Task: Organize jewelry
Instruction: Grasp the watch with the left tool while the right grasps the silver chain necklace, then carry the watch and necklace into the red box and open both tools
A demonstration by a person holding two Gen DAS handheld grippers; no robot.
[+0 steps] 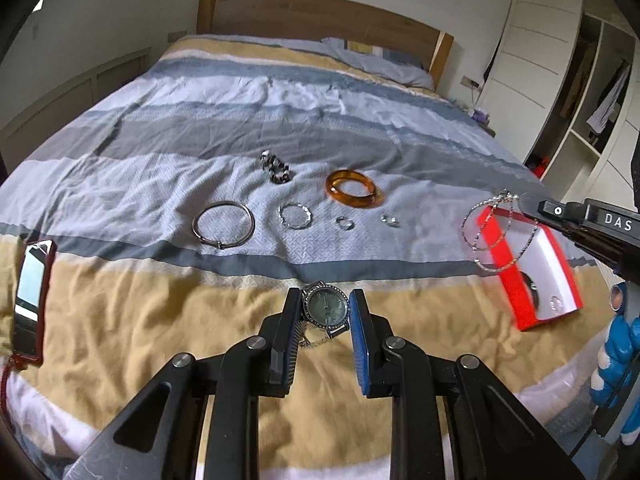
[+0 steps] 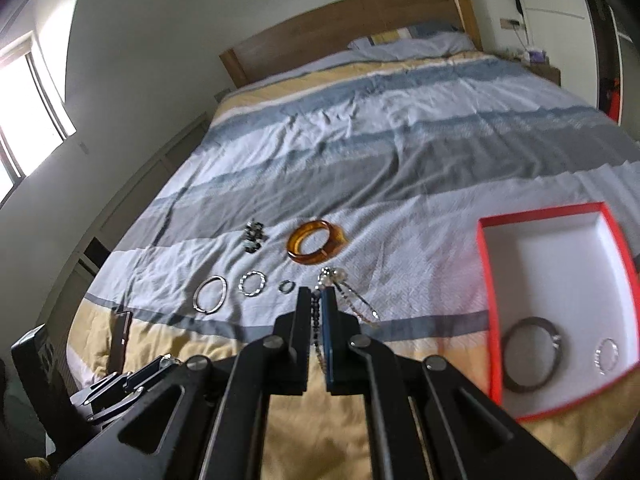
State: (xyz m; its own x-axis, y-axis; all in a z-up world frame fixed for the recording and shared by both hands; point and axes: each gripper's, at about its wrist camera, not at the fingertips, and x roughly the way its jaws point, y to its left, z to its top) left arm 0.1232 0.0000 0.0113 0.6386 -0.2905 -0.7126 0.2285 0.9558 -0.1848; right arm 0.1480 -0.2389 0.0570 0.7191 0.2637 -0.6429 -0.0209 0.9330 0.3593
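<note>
Left tongs (image 1: 325,312): clenched on a round grey-faced wristwatch with a rhinestone bezel and metal band (image 1: 325,307), held by the case edges above the tan stripe of the bed cover.
Right tongs (image 2: 316,308): clenched on a silver chain necklace with looped strands (image 1: 494,232); in the left wrist view the loops hang from the tips over the red box.
Box: shallow red cardboard box with a white lining (image 2: 540,248), on the bed at the right, open side up.
Inside the box: a dark thin bangle (image 2: 530,356) and a small silver ring (image 2: 606,355), apart from each other.
Bed: striped blue, grey, white and tan duvet (image 1: 200,120), wooden headboard (image 1: 320,16) behind.
Row on the duvet: large plain silver bangle (image 1: 223,223), twisted silver bracelet (image 1: 295,215), small ring (image 1: 344,223), small sparkly ring (image 1: 390,221), all apart.
Behind the row: amber translucent bangle (image 1: 352,189) and a dark beaded bracelet bunched up (image 1: 275,167).
Left edge: phone in a red case (image 1: 30,300) on the tan stripe.
</note>
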